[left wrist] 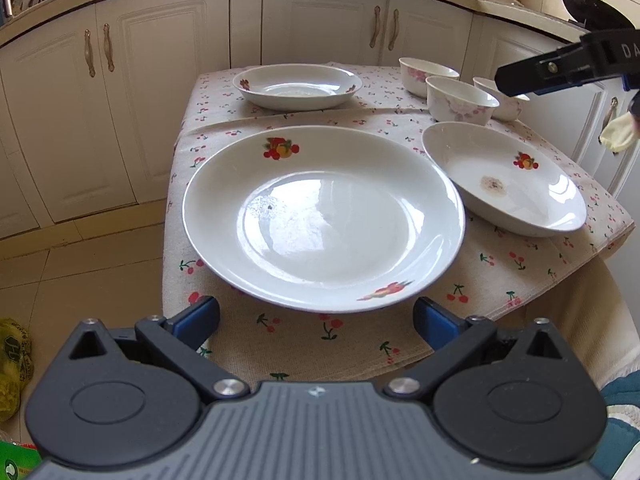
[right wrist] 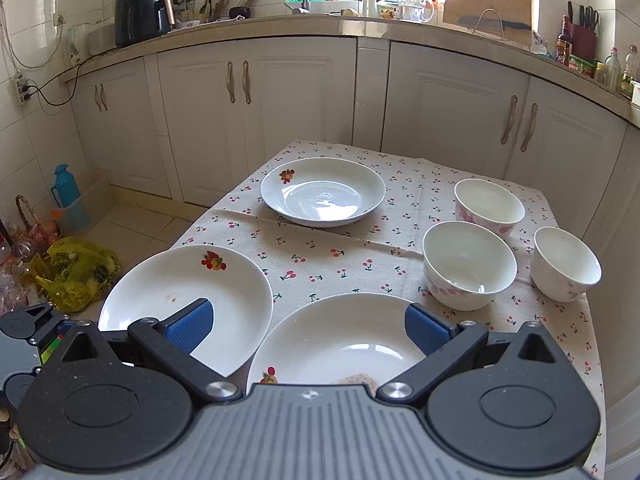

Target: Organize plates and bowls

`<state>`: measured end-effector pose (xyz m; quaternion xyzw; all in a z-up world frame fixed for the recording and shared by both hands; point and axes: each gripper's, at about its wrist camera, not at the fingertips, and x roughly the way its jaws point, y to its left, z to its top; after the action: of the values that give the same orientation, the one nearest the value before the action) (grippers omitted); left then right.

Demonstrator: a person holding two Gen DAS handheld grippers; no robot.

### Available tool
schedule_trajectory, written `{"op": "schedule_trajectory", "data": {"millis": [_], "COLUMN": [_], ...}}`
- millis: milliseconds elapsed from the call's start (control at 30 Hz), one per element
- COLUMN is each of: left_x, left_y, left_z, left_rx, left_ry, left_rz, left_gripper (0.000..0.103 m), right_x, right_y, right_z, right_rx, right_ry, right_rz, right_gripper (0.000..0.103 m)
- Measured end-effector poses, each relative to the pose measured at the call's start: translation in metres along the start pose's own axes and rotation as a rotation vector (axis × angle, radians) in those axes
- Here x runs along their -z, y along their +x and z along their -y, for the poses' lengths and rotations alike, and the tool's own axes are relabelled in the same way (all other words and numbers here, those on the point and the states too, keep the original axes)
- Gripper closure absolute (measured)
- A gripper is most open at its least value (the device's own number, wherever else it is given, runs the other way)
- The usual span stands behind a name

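Left gripper (left wrist: 316, 318): jaws spread wide, blue pads (left wrist: 196, 320) level, nothing between them; body low and pointing forward.
Right gripper (right wrist: 310, 326): jaws spread wide, blue pads (right wrist: 188, 326) empty; held higher, its black finger enters the left wrist view from the upper right.

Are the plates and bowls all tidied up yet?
Not yet, nothing looks stacked. Three plates lie apart on the cloth: the near plate, the stained plate and the far plate. Three bowls stand separately too. Both claws are open and empty; the left claw faces the near plate, the right claw hangs over the stained one. All the stacking is left.
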<state>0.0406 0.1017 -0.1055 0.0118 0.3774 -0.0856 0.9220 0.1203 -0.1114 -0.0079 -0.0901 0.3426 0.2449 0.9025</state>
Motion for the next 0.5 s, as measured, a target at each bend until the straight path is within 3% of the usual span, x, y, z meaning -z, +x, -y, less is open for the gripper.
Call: {"op": "schedule_trajectory", "data": {"millis": [500], "left_x": [0.001], "left_y": [0.001], "left_z": [-0.008], "left_rx": [0.013], "left_ry": [0.029], "left_rz": [0.027], "left_gripper": [0.000], "right_x": [-0.015], "right_y": [0.050], "right_z": [-0.011], "right_rx": [-0.089], "right_ry": [-0.091], "right_rz": [-0.075], "right_gripper": [0.000]}}
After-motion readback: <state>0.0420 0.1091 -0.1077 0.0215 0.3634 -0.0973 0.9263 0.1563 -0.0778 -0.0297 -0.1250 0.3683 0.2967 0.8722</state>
